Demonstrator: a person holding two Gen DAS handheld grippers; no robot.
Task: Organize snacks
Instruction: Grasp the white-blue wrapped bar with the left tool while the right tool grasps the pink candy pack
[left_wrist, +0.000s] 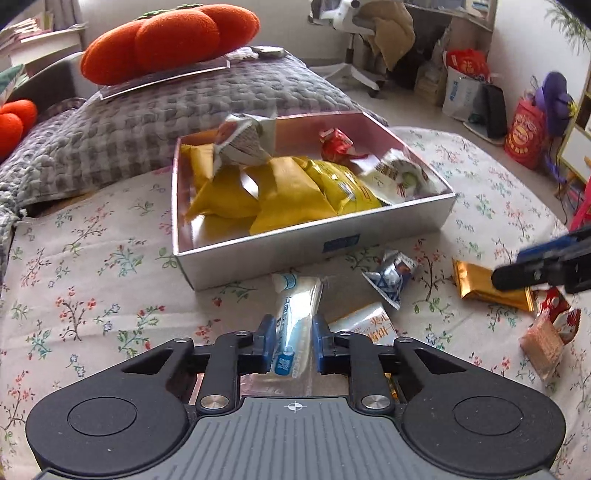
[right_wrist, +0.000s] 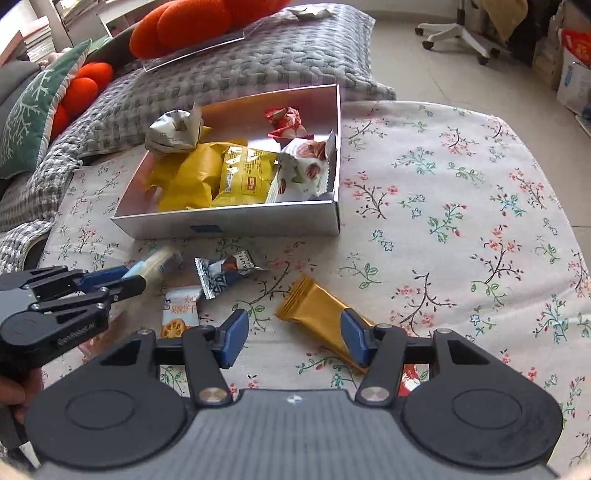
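Floral bedsheet everywhere, grey quilt bunched at the back, orange plush parked on it, and the silver box mid-bed already half full of yellow packs. Going left to right: the left gripper has clamped down on the clear tube pack, pads squeezing its sides, jaws about as narrow as they go. That pack's long axis runs straight out toward 12 o'clock from the gripper, pointing at the near wall of the box, so I'd guess the drop is basically lift and carry forward to 12. Next over, at about 1 o'clock from the left gripper, a blue-silver candy lies loose on the sheet, with a white biscuit pack just beside the tube. Then the right gripper: jaws partway open, holding nothing yet as far as I can tell. The gold bar lies on the sheet, its long axis slanting from 11 down to 5, with its near end next to the right pad. The left pad stands clear of it, so it isn't gripped. The right hand is clearly nearer to it. I'd say the jaws need to shift toward 1 o'clock to straddle it across its narrow side. The box sits at 11 o'clock from there.
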